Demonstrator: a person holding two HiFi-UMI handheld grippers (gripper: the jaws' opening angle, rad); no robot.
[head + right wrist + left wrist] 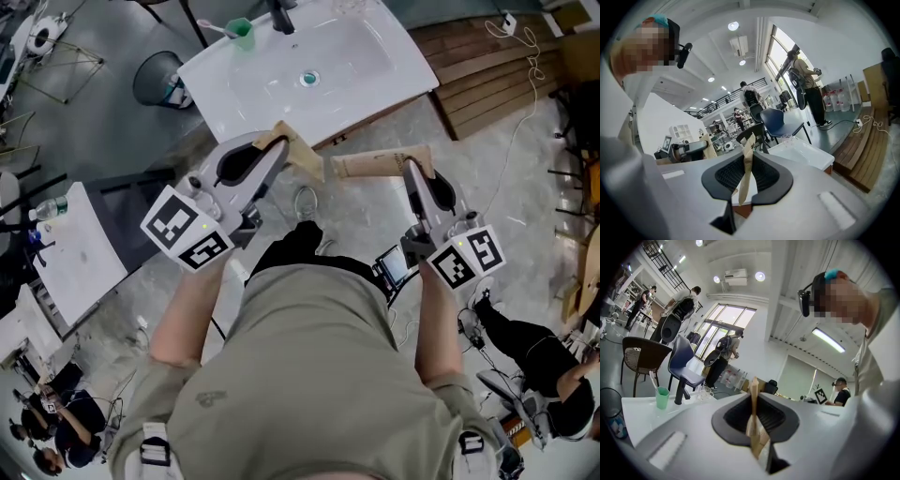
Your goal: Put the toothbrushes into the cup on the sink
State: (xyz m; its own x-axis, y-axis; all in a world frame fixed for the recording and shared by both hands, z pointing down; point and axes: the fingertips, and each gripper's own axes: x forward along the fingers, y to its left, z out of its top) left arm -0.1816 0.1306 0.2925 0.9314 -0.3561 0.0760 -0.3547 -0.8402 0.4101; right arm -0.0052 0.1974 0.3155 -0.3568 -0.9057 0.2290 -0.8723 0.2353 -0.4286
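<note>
Left claw (312,163) and right claw (339,167) closed, tips converging.

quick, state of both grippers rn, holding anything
left gripper: shut, jaws pressed together, holding nothing
right gripper: shut, jaws pressed together, holding nothing

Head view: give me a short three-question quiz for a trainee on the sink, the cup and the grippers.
1. True or false: the green cup stands on the sink beside the black faucet.
2. The left gripper has its jaws: A wide apart; B together, empty; C shut on a toothbrush.
3. Fill in: the right gripper holds ____.
Key: 1 true; 2 B; 3 nothing.
</note>
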